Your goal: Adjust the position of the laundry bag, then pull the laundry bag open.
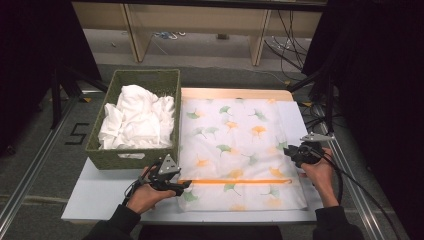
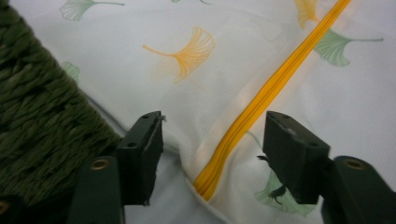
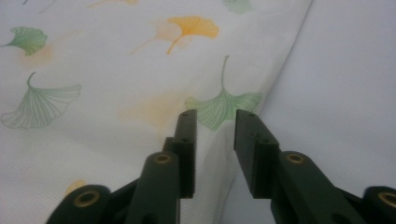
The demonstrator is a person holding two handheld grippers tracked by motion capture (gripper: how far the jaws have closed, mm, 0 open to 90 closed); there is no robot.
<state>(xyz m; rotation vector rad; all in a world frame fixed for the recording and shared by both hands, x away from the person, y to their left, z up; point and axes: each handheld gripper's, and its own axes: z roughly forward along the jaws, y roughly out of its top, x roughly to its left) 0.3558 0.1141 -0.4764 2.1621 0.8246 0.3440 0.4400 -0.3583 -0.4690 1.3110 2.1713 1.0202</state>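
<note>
A white cover printed with ginkgo leaves (image 1: 235, 135) lies flat on the white board, with an orange zipper (image 1: 235, 181) running across its near part. My left gripper (image 1: 184, 186) is at the cover's near left corner. In the left gripper view it (image 2: 215, 126) is open, one jaw on each side of the zipper's end (image 2: 219, 163). My right gripper (image 1: 286, 149) is at the cover's right edge. In the right gripper view its jaws (image 3: 215, 116) stand a narrow gap apart just over the fabric edge (image 3: 261, 107), with a green leaf showing between them.
A green woven basket (image 1: 132, 160) holding crumpled white cloth (image 1: 137, 122) stands left of the cover, touching its edge; its wall (image 2: 42, 126) is close beside my left jaw. The bare white board (image 1: 100, 195) extends to the front left. Wooden shelf legs and cables lie beyond the table.
</note>
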